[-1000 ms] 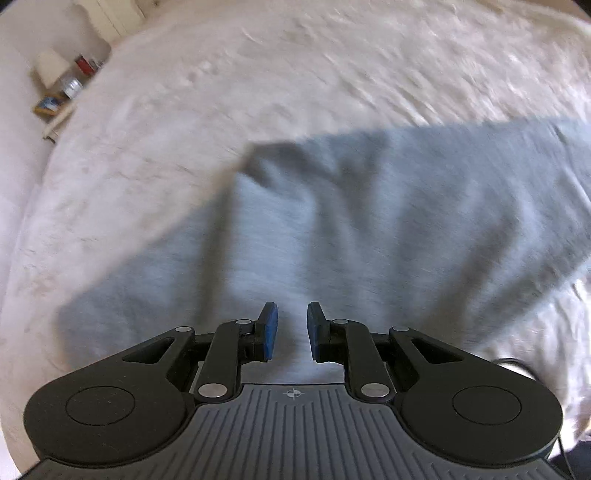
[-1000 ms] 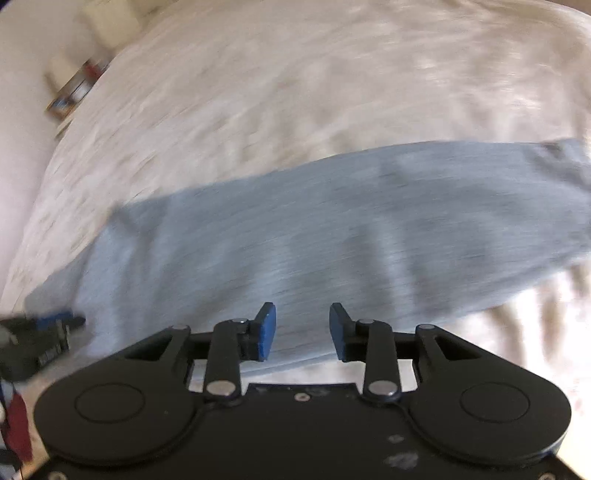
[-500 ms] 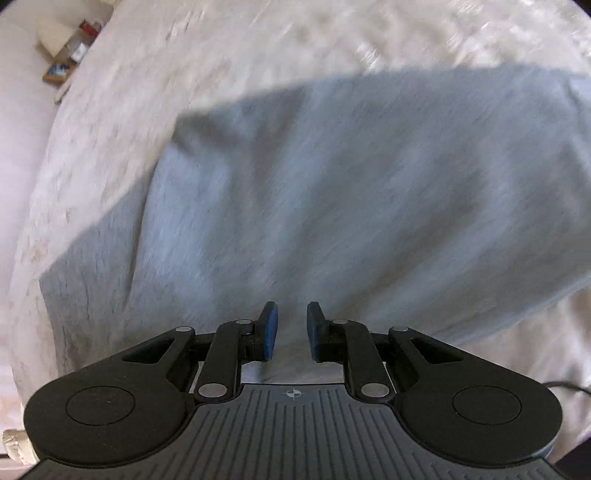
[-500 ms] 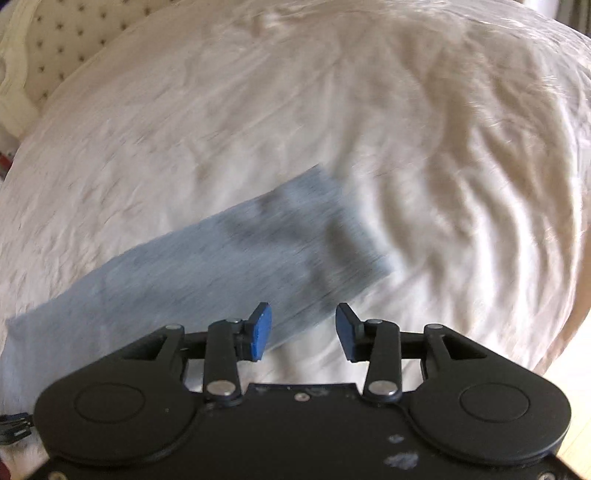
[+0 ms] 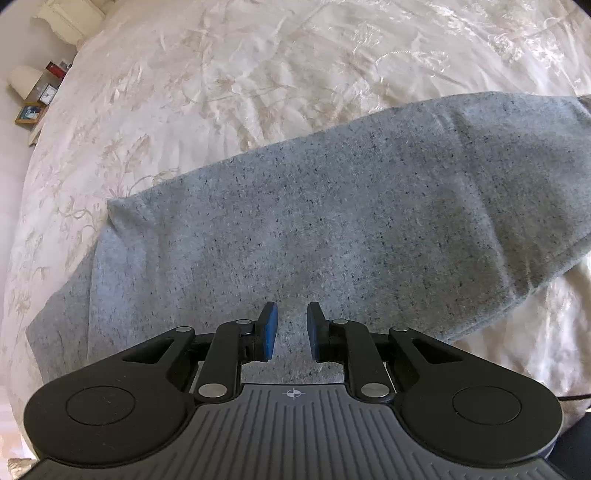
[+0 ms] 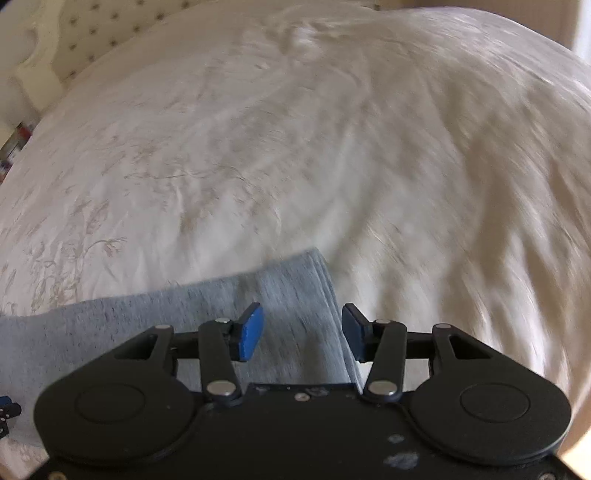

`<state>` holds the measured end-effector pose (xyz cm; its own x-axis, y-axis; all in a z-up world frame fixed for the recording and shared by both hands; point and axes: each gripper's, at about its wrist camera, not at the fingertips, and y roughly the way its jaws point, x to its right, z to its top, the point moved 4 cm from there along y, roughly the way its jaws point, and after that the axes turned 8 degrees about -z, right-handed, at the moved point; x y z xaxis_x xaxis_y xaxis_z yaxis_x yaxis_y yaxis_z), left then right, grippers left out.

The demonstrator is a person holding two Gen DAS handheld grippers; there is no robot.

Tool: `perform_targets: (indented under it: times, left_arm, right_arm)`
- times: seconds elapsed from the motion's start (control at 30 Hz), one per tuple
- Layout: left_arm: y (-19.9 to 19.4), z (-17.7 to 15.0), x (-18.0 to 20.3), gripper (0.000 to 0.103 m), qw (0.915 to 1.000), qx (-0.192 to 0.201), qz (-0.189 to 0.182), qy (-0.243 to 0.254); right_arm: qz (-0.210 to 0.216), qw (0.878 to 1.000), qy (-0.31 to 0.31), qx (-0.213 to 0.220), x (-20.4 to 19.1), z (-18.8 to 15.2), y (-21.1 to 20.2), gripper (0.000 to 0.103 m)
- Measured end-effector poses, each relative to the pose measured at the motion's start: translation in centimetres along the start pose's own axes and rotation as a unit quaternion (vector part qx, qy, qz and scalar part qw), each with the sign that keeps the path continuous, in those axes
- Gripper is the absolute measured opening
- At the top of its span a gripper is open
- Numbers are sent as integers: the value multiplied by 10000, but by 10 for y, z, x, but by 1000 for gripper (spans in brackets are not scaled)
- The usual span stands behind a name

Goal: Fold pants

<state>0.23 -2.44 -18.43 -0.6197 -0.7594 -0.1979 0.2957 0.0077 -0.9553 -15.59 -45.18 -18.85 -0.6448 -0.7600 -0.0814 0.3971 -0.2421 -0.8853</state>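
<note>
Grey sweatpants (image 5: 332,229) lie flat across a cream bedspread (image 5: 221,74), folded lengthwise, running from lower left to upper right in the left wrist view. My left gripper (image 5: 291,330) is open and empty, hovering over the near edge of the pants' wide part. In the right wrist view the leg end of the pants (image 6: 295,295) with its cuff edge lies under my right gripper (image 6: 301,330), which is open wide and empty above it. That view is motion-blurred.
The cream embroidered bedspread (image 6: 258,147) fills both views. A bedside shelf with small items and a frame (image 5: 33,107) stands at the far left. A tufted headboard (image 6: 81,33) is at the upper left of the right wrist view.
My right gripper has swept right along the pants to the leg end and opened wider. My left gripper has shifted over the wide part of the pants; its jaws stay as they were.
</note>
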Motion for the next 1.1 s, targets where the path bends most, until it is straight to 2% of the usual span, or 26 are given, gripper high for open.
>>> perform_targets:
  times: [0.2, 0.23, 0.27, 0.33, 0.37, 0.43, 0.5, 0.53, 0.6, 0.63, 0.67, 0.7, 0.73, 0.8, 0.83, 0.87, 0.93, 1.0, 1.03, 1.1]
  left_arm:
    - [-5, -1, -3, 17, 9996, -181, 113, -187]
    - [-6, -1, -3, 17, 9995, -195, 127, -201]
    - [-7, -1, -3, 17, 9995, -210, 142, -208]
    - [-6, 1, -3, 17, 9993, -236, 161, -228]
    - [-5, 2, -3, 17, 9993, -241, 159, -239]
    - [-5, 6, -1, 17, 9993, -232, 142, -250]
    - [-4, 12, 3, 17, 9994, -214, 114, -234]
    - [-3, 14, 6, 17, 9995, -222, 97, -205]
    - [-2, 19, 11, 17, 9996, -211, 83, -142]
    - [-3, 22, 13, 17, 9997, -180, 80, -136]
    - [-4, 24, 14, 17, 9997, -158, 60, -150]
    - [-5, 25, 16, 17, 9997, -144, 15, -182]
    - [-5, 27, 16, 17, 9997, -140, -23, -208]
    - [-5, 29, 19, 17, 9996, -159, -86, -226]
    - [-3, 30, 20, 17, 9996, -177, -103, -213]
    - [-2, 31, 22, 17, 9996, -193, -113, -189]
    - [-1, 34, 25, 17, 9997, -203, -109, -126]
    - [-2, 37, 28, 17, 9997, -187, -111, -88]
    - [-3, 38, 29, 17, 9997, -174, -120, -83]
    - [-5, 40, 30, 17, 9998, -161, -120, -84]
  right_arm:
    - [16, 9995, -266, -165, -6, 19, 36, 48]
    - [30, 9994, -284, -206, -6, 21, 40, 42]
    - [63, 9992, -310, -247, -6, 23, 44, 24]
    - [159, 9982, -466, -349, -10, 23, 49, 5]
    - [161, 9976, -568, -356, -13, 22, 48, 4]
    - [104, 9972, -732, -86, -16, 28, 39, 4]
    - [-5, 9979, -633, 139, -13, 34, 33, 4]
    - [-25, 9986, -523, 84, -11, 36, 37, 4]
    - [56, 9987, -481, -146, -10, 35, 44, 13]
    - [72, 9989, -435, -163, -8, 34, 43, 36]
    - [69, 9992, -365, -178, -4, 32, 40, 77]
    - [67, 9994, -281, -201, -1, 30, 37, 91]
    - [120, 9995, -210, -178, 3, 27, 35, 94]
    - [217, 9991, -171, -321, 9, 21, 36, 92]
    - [328, 9979, -164, -527, 11, 16, 41, 87]
    - [435, 9966, -163, -681, 13, 12, 45, 76]
    - [588, 9931, -200, -996, 14, 2, 56, 66]
    - [679, 9916, -133, -1095, 16, -4, 61, 65]
    - [749, 9910, -11, -1111, 18, -5, 63, 58]
    - [937, 9882, 268, -1180, 23, -5, 64, 32]
